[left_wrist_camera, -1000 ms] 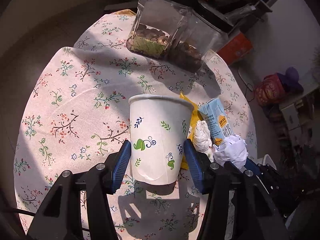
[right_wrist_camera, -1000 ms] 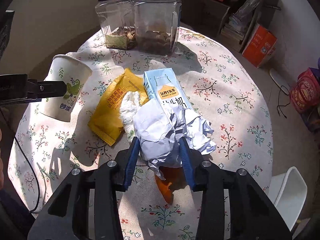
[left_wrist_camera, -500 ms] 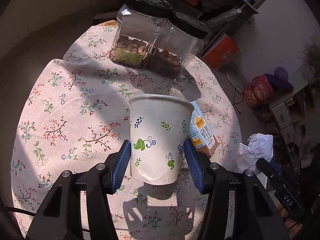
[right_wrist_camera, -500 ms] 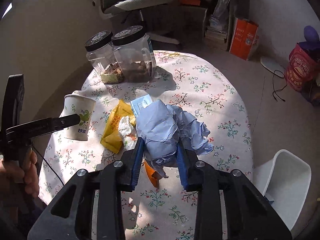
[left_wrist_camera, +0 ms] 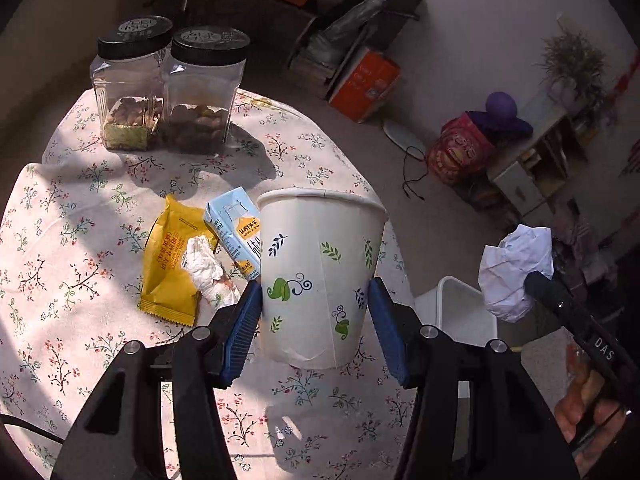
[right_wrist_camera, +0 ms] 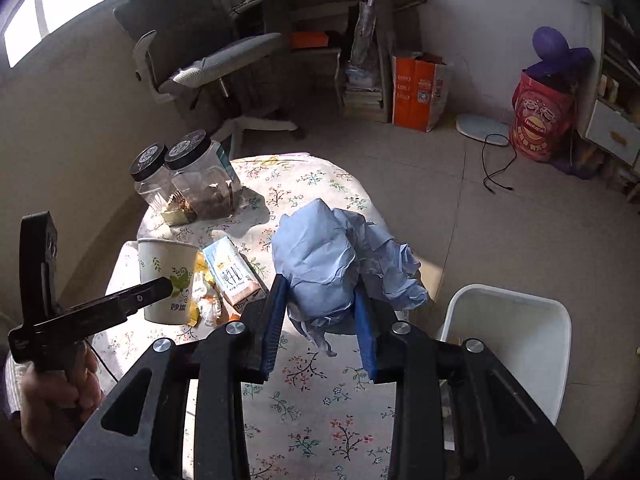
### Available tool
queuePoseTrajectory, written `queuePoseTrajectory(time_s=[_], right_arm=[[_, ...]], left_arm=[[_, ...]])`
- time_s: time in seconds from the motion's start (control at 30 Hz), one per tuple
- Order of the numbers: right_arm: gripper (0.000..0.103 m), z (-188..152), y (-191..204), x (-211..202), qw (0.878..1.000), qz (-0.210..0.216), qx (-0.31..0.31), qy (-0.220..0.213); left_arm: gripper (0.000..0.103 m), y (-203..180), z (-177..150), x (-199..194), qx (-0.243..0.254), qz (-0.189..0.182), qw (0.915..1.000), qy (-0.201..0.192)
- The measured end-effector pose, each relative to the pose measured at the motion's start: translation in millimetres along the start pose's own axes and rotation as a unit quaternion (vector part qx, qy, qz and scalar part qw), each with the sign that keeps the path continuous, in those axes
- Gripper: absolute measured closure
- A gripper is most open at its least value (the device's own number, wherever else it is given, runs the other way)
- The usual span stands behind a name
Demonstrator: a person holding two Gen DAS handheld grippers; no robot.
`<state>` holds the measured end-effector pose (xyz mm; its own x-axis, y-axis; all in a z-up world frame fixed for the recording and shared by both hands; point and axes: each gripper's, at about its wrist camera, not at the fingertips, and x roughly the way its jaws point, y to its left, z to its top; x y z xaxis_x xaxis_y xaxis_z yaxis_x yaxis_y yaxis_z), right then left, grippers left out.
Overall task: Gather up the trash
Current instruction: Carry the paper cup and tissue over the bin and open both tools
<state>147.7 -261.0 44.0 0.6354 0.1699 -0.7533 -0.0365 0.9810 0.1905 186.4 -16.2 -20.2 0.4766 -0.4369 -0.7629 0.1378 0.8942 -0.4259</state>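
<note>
Two items in hand, both lifted off the table [left_wrist_camera: 64,208] within the last second. Right gripper [right_wrist_camera: 322,320], clenched on paper wad [right_wrist_camera: 328,264], raised from the litter pile and carried out past the table edge, now near and above bin [right_wrist_camera: 512,320] standing on the floor just beside the table; release over the bin judged the next step for that piece. Left gripper [left_wrist_camera: 316,320], clamped on cup [left_wrist_camera: 320,276], likewise higher than before, cup upright, clear of the cloth, its shadow cast below. Remaining on the table, close together: wrapper [left_wrist_camera: 168,264], carton [left_wrist_camera: 236,228], tissue [left_wrist_camera: 206,268]. Three pieces judged still to collect. Materials: wad of thin crumpled paper, sharp creases, springy, loose tail hanging below the jaws; cup of smooth waxed paper, tapered, rolled rim, leaf print, easily crushed under firm squeeze; wrapper of glossy yellow film, flat, crimped end seam; carton of pale blue coated board, box-shaped; tissue soft, twisted, stained. Bin of white rigid plastic, rounded corners. Two jars [left_wrist_camera: 172,92], clear plastic, black lids, at the far side, not trash.
</note>
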Motion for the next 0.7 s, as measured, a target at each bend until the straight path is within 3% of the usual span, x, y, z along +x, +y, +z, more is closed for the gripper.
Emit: queuePoseTrajectory(time_s=[0.33, 0.6, 0.7], right_arm=[[0.072, -10.9, -47.5, -34.6, 0.999, -0.025, 0.025, -0.023], [0.072, -27.4, -106.4, -46.7, 0.995, -0.064, 0.071, -0.009], [0.072, -34.0, -126.5, -49.0, 0.993, -0.076, 0.091, 0.000]], left_arm=[[0.049, -102.5, -22.7, 34.8, 0.051, -0.077, 0.9955, 0.020], [0.049, -167.4, -51.0, 82.6, 0.086, -0.109, 0.9886, 0.058], [0.049, -184.8, -61.5, 103.3, 0.084, -0.140, 0.9835, 0.078]])
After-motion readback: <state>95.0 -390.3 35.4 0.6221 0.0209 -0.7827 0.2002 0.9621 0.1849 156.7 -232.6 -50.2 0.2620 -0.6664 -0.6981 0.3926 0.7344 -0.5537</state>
